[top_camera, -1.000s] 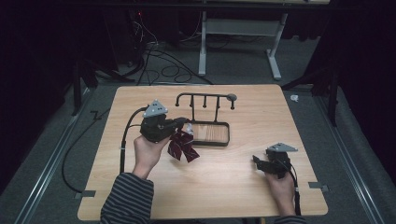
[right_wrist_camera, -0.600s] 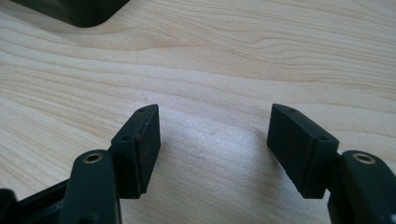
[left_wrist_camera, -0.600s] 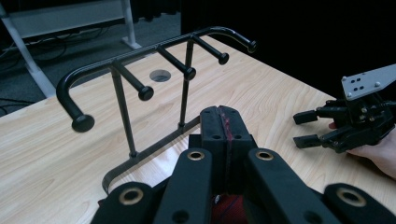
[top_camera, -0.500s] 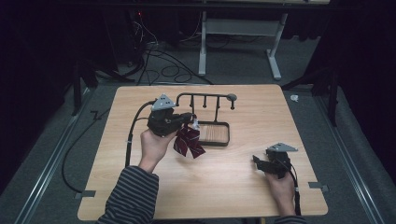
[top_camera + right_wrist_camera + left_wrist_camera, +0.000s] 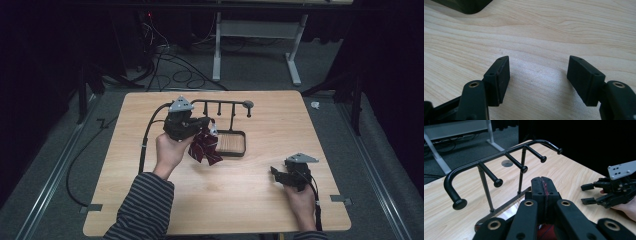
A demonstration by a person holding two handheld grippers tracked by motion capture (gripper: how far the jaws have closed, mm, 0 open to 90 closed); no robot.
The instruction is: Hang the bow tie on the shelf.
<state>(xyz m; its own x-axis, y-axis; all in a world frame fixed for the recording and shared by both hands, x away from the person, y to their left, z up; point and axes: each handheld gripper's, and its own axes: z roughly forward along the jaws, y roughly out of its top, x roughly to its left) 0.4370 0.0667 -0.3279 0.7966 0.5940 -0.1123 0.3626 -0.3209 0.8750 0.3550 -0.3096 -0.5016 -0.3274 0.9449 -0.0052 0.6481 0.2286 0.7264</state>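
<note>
**Left fingers pinch a striped cloth beside the peg rack; right fingers gape over bare wood**

On the left of the high view, the left gripper [image 5: 206,123] is lifted off the wooden surface [image 5: 125,165], held in a hand [image 5: 169,150] that comes out of a striped sleeve [image 5: 140,207]. Its fingers [image 5: 537,188] are pressed together on a dark red cloth with pale stripes [image 5: 204,146], which hangs down from them above the surface. In the left gripper view only a thin red edge of the cloth [image 5: 546,191] shows in the seam between the closed fingers, and a red patch below them.

Just past the fingertips stands a black metal peg rack [image 5: 222,106]: a horizontal bar on two thin uprights, with several short knobbed pegs [image 5: 517,163] pointing out from it. Its base is a dark rectangular tray [image 5: 232,144] with a wood-coloured inside, lying just beside the hanging cloth, on the side away from the hand.

Well apart to the right, near the person's edge of the surface, the right gripper [image 5: 276,173] is held low in the other hand [image 5: 300,197], a grey plate on top. Its fingers [image 5: 499,77] stand wide apart with nothing between them but pale wood grain. A dark rounded corner [image 5: 467,6] shows far ahead of the fingertips.
</note>
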